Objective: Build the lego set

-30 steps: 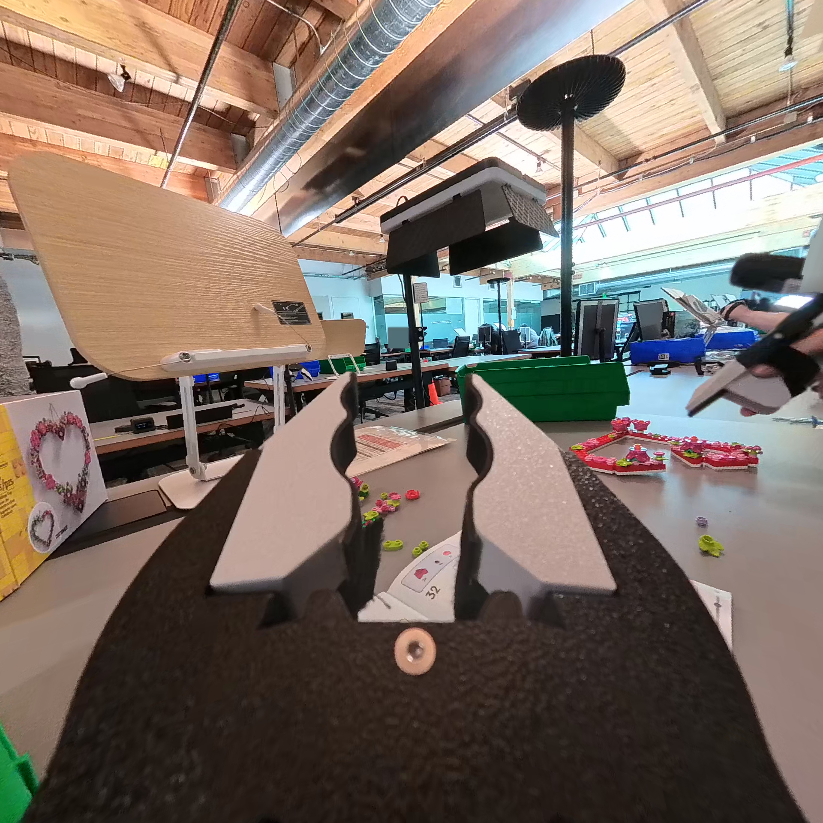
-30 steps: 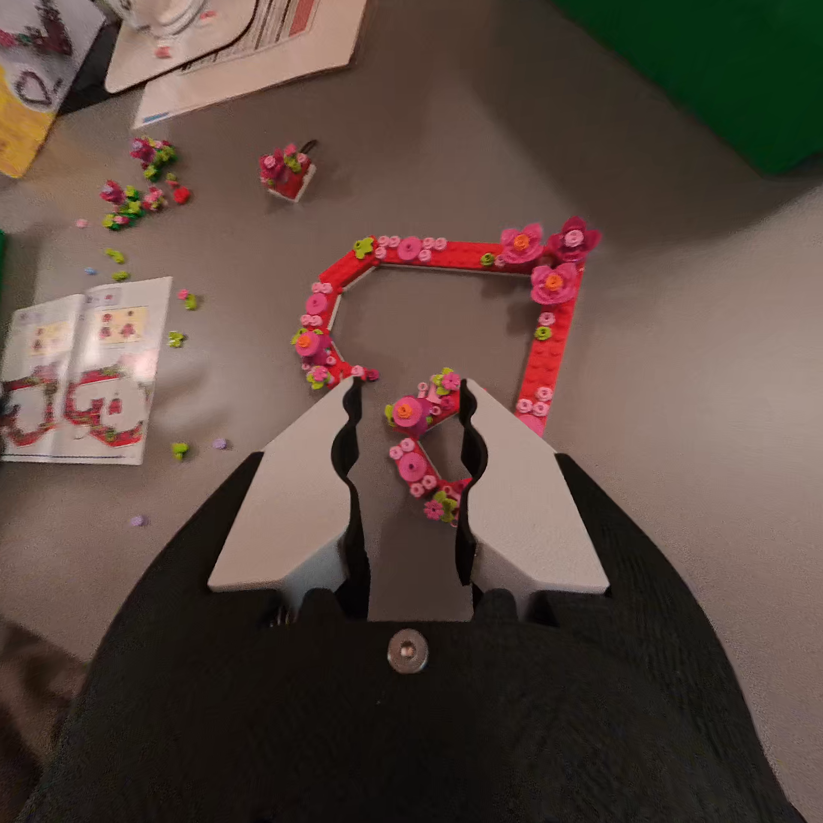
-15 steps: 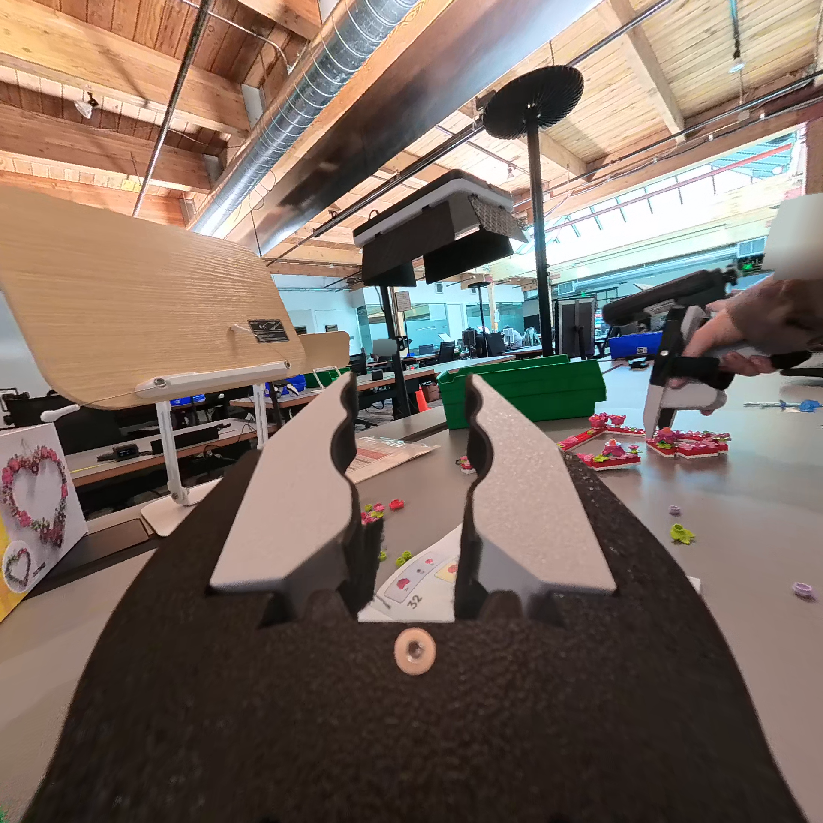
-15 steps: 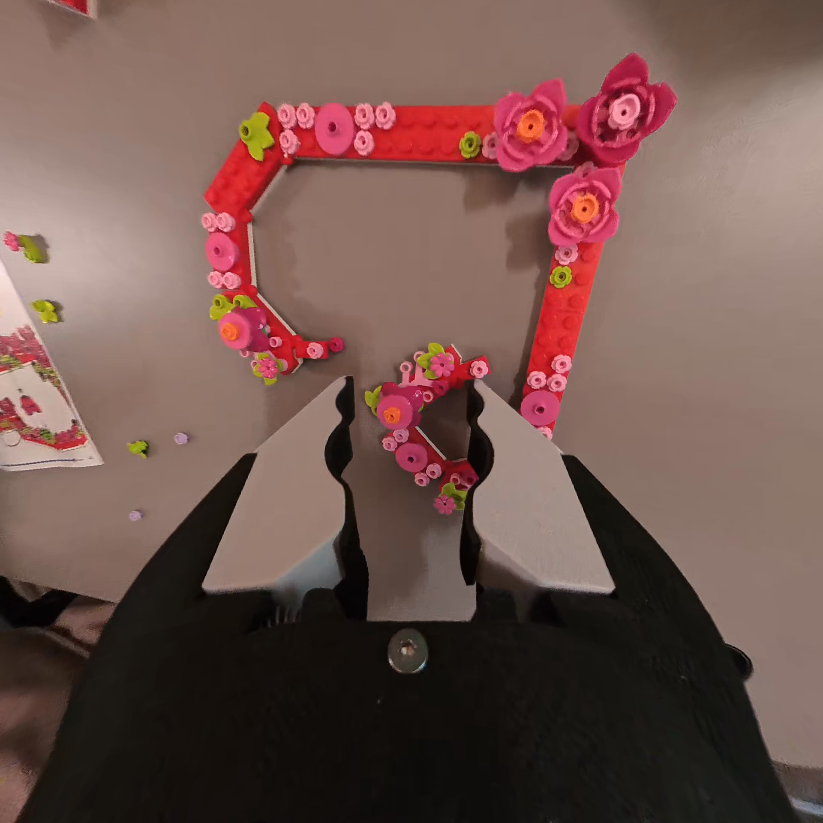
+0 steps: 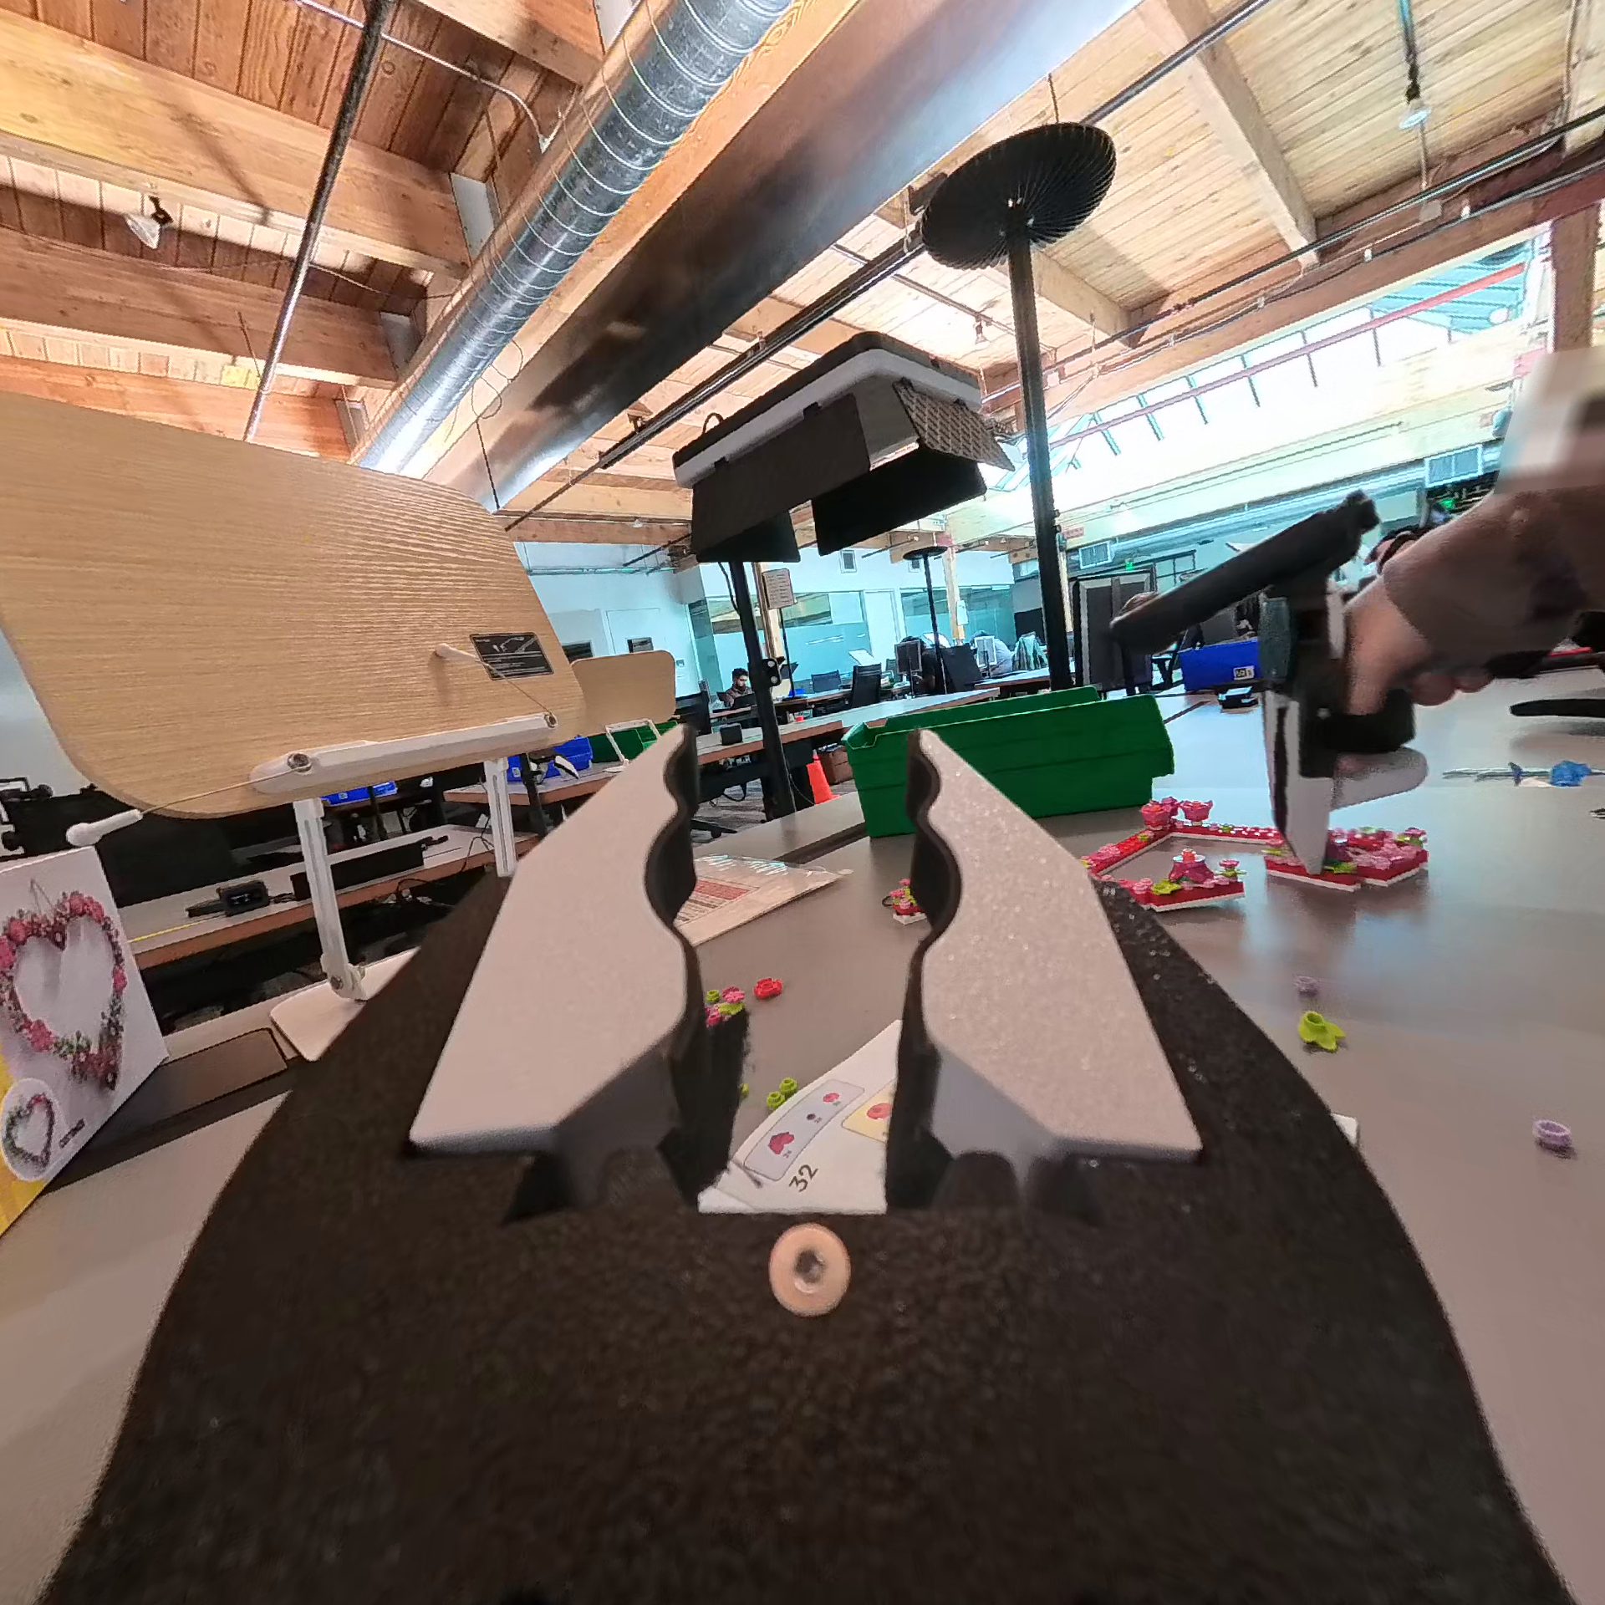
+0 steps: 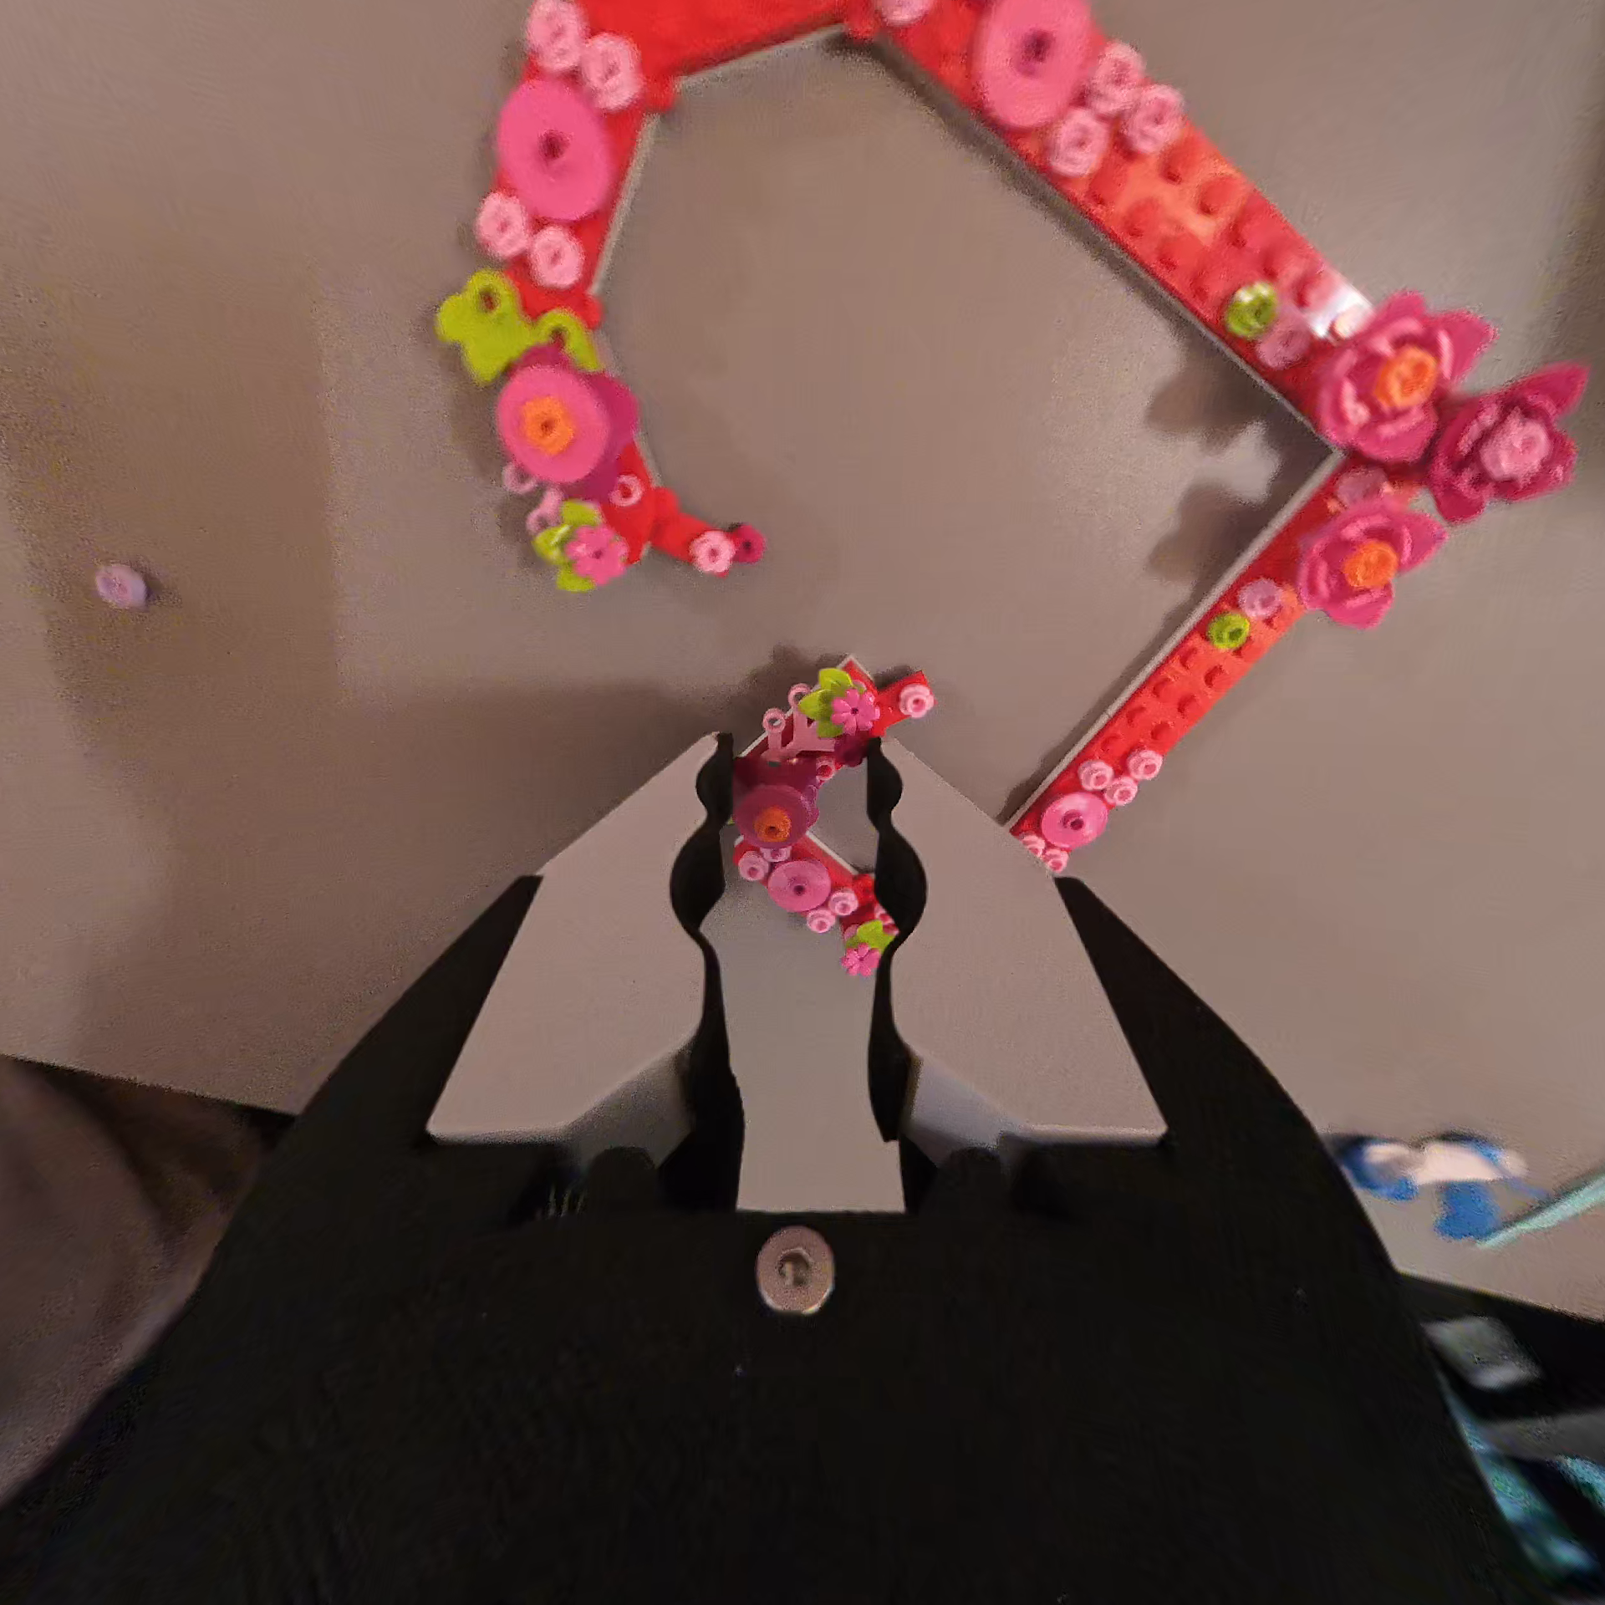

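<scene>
Left wrist view: low over the grey table (image 5: 1433, 999), looking almost level along its own spread fingers (image 5: 1025, 938) across the tabletop and up to the wooden ceiling (image 5: 217, 130); booklet (image 5: 825, 1138) close below, green bin (image 5: 1025, 764) farther off.

Right wrist view: high above the same table (image 6: 868, 391), pointed steeply down, very near the red flower frame (image 6: 1190, 200) and the small flowered piece (image 6: 799, 825) between its fingers (image 6: 608, 938).

Shared: the red flower frame (image 5: 1216, 838), far right in the left wrist view, with the right gripper (image 5: 1303, 834) standing over it there.

Timber-beamed ceiling (image 5: 217, 174), silver duct (image 5: 599, 165), skylights (image 5: 1303, 347), grey table (image 5: 1433, 999).
</scene>
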Demonstrator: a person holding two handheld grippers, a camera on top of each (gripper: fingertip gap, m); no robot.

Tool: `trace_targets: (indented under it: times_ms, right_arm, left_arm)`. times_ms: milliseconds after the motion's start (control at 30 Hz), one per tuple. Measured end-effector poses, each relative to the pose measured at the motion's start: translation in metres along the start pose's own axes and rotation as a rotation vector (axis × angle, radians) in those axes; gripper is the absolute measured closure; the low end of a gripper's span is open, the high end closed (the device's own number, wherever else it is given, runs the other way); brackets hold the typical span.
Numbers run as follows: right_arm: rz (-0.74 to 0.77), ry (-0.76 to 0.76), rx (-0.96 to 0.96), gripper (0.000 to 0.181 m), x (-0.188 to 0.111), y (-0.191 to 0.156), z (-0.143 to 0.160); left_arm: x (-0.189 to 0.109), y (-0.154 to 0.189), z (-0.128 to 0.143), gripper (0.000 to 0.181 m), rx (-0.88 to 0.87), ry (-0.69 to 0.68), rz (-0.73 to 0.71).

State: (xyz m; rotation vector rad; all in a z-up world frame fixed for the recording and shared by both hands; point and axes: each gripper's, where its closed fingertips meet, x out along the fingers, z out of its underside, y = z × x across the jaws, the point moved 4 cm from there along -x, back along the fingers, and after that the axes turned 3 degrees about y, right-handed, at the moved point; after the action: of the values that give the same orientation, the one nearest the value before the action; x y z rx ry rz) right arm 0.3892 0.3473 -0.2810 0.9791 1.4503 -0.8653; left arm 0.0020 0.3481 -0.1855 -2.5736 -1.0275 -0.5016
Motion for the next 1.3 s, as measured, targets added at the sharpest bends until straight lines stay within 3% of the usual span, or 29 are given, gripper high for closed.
trace_targets:
  times_ms: [133, 333, 500, 600, 667, 800, 867, 933, 1000, 1100, 1300]
  right_arm:
    - [0.030, -0.044, -0.306, 0.152, 0.001, -0.014, 0.006]
    - [0.195, -0.143, -0.846, 0.158, 0.002, -0.022, 0.021]
    - [0.232, -0.145, -0.831, 0.140, -0.005, -0.023, 0.027]
    - [0.255, 0.032, -0.743, 0.125, -0.027, -0.016, 0.018]
    - [0.318, 0.244, -0.648, 0.121, -0.051, -0.004, 0.006]
    - [0.551, 0.910, -0.331, 0.121, -0.125, 0.037, -0.010]
    - [0.655, 1.217, -0.103, 0.122, -0.154, 0.062, 0.007]
    - [0.731, 1.442, 0.111, 0.124, -0.161, 0.084, 0.034]
    - [0.787, 1.572, 0.287, 0.125, -0.148, 0.100, 0.060]
    - [0.872, 1.633, 0.443, 0.126, -0.119, 0.116, 0.085]
    - [0.945, 1.757, 0.451, 0.126, -0.100, 0.111, 0.097]
  left_arm:
    - [0.000, -0.001, 0.001, 0.137, -0.003, -0.004, -0.001]
    - [0.001, -0.001, 0.002, 0.137, -0.003, -0.005, -0.001]
    - [0.000, -0.002, 0.002, 0.136, -0.006, -0.004, -0.001]
    - [0.000, -0.003, 0.001, 0.136, -0.009, 0.000, -0.006]
    - [0.000, -0.003, 0.001, 0.136, -0.015, 0.001, -0.009]
    - [0.000, -0.004, 0.002, 0.135, -0.015, 0.000, -0.014]
    - [0.000, -0.005, 0.003, 0.135, -0.017, -0.003, -0.018]
    - [-0.001, -0.007, 0.003, 0.136, -0.022, -0.003, -0.026]
    - [-0.001, -0.009, 0.003, 0.136, -0.030, -0.004, -0.034]
    - [-0.002, -0.011, 0.004, 0.136, -0.033, -0.006, -0.042]
    - [-0.001, -0.013, 0.008, 0.136, -0.029, -0.020, -0.052]
